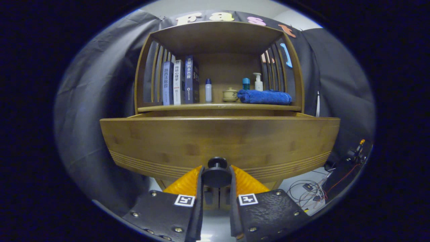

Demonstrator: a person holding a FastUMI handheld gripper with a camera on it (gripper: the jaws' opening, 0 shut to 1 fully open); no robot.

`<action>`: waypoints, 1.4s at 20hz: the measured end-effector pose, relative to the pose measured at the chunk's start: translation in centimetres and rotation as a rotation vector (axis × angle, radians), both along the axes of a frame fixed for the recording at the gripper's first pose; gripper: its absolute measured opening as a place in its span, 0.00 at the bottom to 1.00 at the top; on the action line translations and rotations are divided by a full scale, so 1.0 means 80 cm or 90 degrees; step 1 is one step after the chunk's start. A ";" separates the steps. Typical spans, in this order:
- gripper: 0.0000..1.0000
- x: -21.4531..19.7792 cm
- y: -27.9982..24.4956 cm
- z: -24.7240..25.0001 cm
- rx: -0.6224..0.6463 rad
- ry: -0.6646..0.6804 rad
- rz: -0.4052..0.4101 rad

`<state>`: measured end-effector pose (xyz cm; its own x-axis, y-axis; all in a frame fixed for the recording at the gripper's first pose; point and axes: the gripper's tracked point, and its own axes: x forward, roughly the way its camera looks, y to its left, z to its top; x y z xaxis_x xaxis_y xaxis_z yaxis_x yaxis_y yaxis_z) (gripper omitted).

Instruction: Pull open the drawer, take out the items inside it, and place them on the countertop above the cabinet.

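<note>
drawer [220, 141] of smooth grained bamboo, pulled out beneath the cabinet's countertop [218, 107], front bowed, ribbed along its lower edge. round dark knob [217, 173] at the front's bottom middle, pinched between both fingers of the gripper [217, 181]. on the countertop: upright books [179, 82], slim bottle [208, 90], fluffy blue towel [264, 96] at the right end.

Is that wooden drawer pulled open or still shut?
Open: the drawer front stands out from the cabinet, with the gripper shut on its knob.

Gripper [217, 174] with two textured plates, silver screws and a square black-and-white marker on each.
</note>
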<state>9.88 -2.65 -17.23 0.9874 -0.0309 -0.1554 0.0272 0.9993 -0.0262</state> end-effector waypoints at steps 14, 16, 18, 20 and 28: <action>0.33 -0.051 0.003 -0.002 0.003 0.003 0.018; 0.33 -0.052 0.002 -0.002 0.013 0.022 0.024; 0.45 -0.062 0.001 0.013 0.028 0.018 0.024; 0.62 -0.064 0.000 0.037 0.016 0.004 0.024; 0.91 -0.058 0.004 0.117 -0.022 0.017 0.030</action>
<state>5.21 -2.34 -7.86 0.9834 0.0096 -0.1813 -0.0208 0.9980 -0.0604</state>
